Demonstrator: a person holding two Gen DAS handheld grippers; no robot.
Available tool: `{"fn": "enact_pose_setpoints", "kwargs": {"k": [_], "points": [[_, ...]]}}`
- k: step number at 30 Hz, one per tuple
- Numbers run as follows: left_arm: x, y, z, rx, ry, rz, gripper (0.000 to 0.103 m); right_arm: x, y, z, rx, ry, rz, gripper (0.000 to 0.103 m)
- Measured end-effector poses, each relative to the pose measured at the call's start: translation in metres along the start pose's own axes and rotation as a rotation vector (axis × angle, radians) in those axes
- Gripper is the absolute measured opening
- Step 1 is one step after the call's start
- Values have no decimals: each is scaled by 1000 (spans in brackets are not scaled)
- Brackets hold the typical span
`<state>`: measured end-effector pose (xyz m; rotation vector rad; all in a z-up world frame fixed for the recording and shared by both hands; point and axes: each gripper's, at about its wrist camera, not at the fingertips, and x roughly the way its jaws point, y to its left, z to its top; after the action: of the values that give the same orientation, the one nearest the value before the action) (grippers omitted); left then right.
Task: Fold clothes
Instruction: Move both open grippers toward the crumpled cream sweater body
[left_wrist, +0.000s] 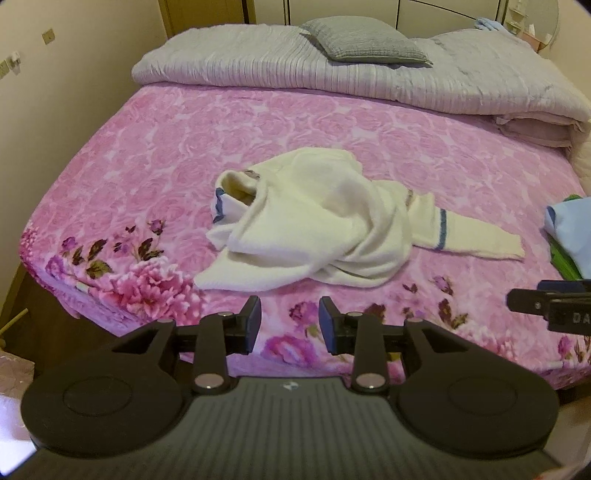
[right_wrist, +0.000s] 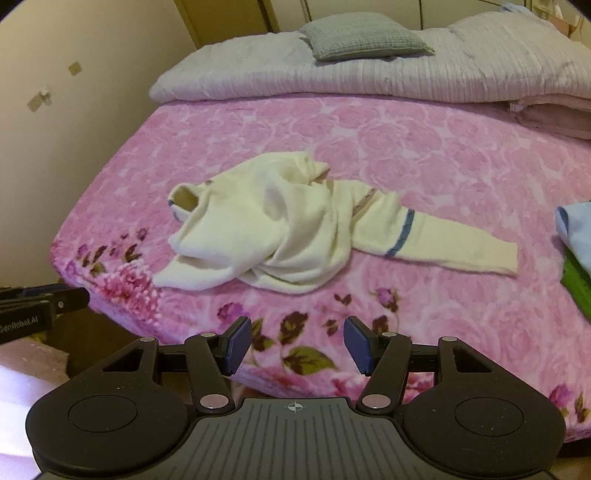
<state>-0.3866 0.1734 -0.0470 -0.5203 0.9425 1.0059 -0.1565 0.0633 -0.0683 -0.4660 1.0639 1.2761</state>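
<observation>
On the pink bed, one crumpled cream sweater; left gripper and right gripper, both wide apart, empty.

A pink floral blanket covers the bed, with a grey quilt and pillow at its head

Pink blanket bare around crumpled sweater, folded clothes block right edge, quilt at back

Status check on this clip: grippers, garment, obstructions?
Left gripper and right gripper open, empty. White sweater crumpled on bed, untouched. Nothing in the way.
</observation>
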Motion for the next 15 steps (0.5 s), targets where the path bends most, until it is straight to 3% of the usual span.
{"fn": "enact_pose_setpoints", "kwargs": {"k": [9,15], "points": [[81,85,71,84,58,-72,30,67,18,47,162,6,-89,59],[136,156,115,118,102,-95,30,131,72,71,115,56,-141,59]]}}
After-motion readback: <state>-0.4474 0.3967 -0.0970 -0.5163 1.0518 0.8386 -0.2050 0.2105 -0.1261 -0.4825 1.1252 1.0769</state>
